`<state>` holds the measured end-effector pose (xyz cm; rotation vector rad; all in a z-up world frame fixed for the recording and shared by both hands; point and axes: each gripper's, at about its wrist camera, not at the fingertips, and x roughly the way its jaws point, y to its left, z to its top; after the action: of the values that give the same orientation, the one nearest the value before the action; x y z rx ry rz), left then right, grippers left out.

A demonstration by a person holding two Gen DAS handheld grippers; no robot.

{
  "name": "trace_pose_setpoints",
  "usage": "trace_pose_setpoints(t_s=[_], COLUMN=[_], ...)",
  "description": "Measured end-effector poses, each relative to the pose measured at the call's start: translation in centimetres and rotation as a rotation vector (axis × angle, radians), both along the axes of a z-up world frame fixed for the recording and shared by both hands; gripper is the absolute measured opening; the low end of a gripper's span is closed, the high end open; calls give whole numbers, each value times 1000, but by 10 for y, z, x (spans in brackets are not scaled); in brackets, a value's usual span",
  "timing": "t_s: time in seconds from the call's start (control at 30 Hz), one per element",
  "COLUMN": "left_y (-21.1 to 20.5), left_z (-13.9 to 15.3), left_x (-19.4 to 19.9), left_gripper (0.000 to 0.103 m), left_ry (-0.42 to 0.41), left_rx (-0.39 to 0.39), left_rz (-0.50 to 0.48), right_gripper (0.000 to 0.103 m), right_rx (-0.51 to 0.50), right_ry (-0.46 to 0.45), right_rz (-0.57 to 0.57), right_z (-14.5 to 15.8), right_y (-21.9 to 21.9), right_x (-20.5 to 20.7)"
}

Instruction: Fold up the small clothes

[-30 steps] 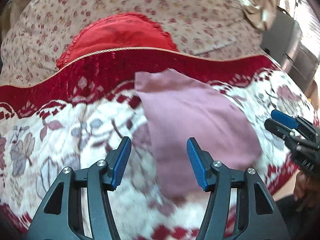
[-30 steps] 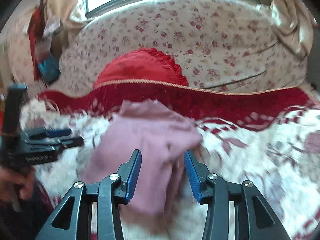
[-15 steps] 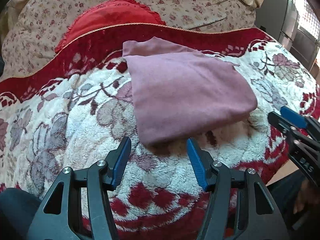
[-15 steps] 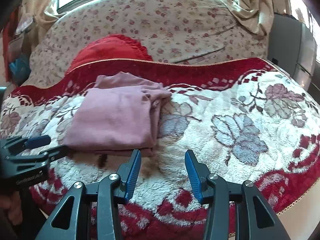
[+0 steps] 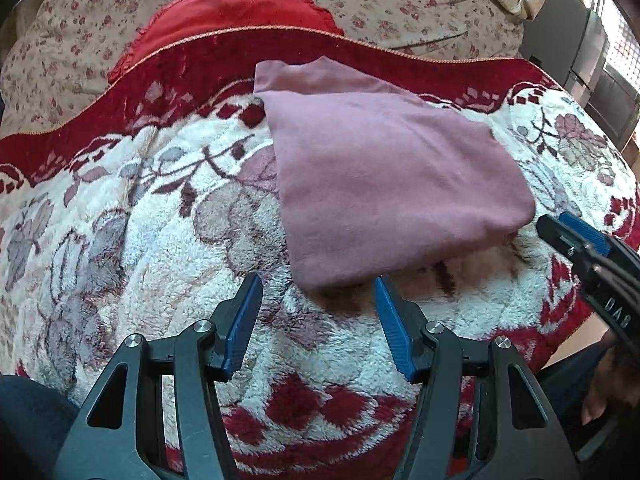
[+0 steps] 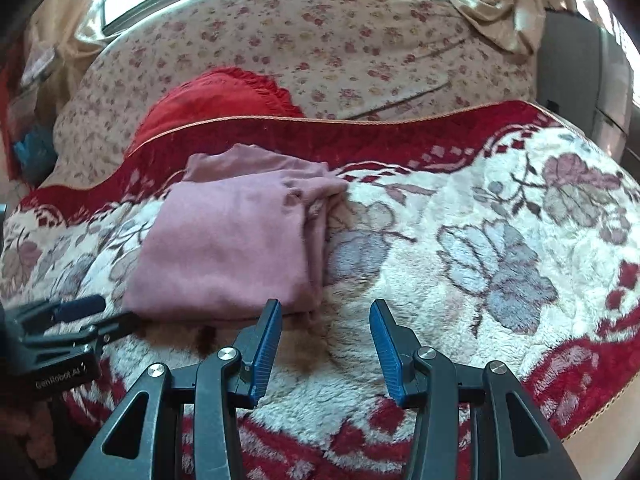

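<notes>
A mauve pink garment (image 5: 384,172) lies folded into a flat rectangle on the plush floral blanket (image 5: 140,232); it also shows in the right wrist view (image 6: 236,240). My left gripper (image 5: 318,292) is open and empty, just short of the garment's near edge. My right gripper (image 6: 325,312) is open and empty, near the garment's near right corner, not touching it. The right gripper shows at the right edge of the left wrist view (image 5: 576,236). The left gripper shows at the left edge of the right wrist view (image 6: 92,316).
A red cushion (image 6: 216,104) lies behind the blanket against a floral sofa back (image 6: 340,44). The blanket's red border (image 6: 400,132) runs behind the garment. A dark cabinet (image 6: 580,68) stands at the right. The blanket's near edge drops off at the lower right (image 6: 592,412).
Both grippers have pulled back from the garment toward the blanket's near edge. The garment, loose and blurred under the right gripper a second ago, now lies flat and still.
</notes>
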<state>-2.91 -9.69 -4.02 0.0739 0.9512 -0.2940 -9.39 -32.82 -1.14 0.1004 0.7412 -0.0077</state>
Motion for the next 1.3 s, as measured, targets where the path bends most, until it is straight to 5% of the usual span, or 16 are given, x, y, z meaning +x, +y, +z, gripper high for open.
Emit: trace_pose_setpoints(t_s=[0.27,0.87,1.07,1.13,1.23,1.3], left_y=[-3,-5,-10,-12,-13,-10], left_z=[-6,-6,19,28,38,41], left_x=[2,0,-13,-20,-28,-29], left_gripper=[58,58,58,82,92,102], left_ry=[1,-10,-180,-254,-332,-299], left_rx=[26,36,78,102,100,-1], left_rz=[6,0,-28,-30,-7,-51], right_gripper=[44,44,44,44,44,44], right_rx=[67,18,-9,-24,-28,-25], right_ry=[36,0,-84,-97,-107,-111], right_rz=[-47,31,92,99,99,89], right_z=[-8,-4,10,12,14,15], right_y=[-14,7,20,22,22,19], right_x=[7,7,-2,-5,-6,-7])
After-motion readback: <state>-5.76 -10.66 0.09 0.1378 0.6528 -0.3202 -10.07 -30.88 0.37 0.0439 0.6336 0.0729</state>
